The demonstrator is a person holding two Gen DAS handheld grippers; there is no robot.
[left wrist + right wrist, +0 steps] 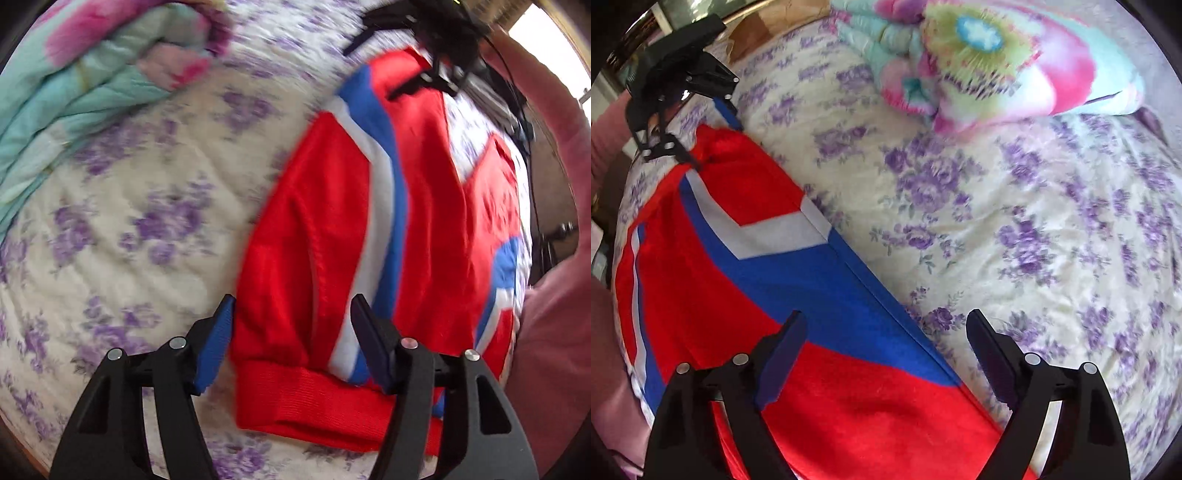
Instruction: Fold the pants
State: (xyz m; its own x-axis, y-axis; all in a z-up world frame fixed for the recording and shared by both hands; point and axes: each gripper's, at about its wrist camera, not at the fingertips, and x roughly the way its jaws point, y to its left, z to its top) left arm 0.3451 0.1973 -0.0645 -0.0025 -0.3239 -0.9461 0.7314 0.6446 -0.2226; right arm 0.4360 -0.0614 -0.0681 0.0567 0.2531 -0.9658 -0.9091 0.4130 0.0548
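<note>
The red pants point(325, 236) with blue and white stripes lie stretched out on a flowered bed sheet point(122, 221). My left gripper point(291, 314) is open, its jaws on either side of the ribbed cuff end point(314, 398) of one leg. My right gripper point(886, 332) is open over the other end of the pants point(757, 295), above the red and blue cloth near its edge. Each gripper shows in the other's view, the right one point(436, 44) far off and the left one point(687, 99) at the pants' far end.
A folded teal and pink quilt point(74, 74) lies on the bed beyond the pants, also in the right wrist view point(997, 55). A pink sleeve point(554, 258) is at the right. The bed's edge point(617, 236) runs along the left of the pants.
</note>
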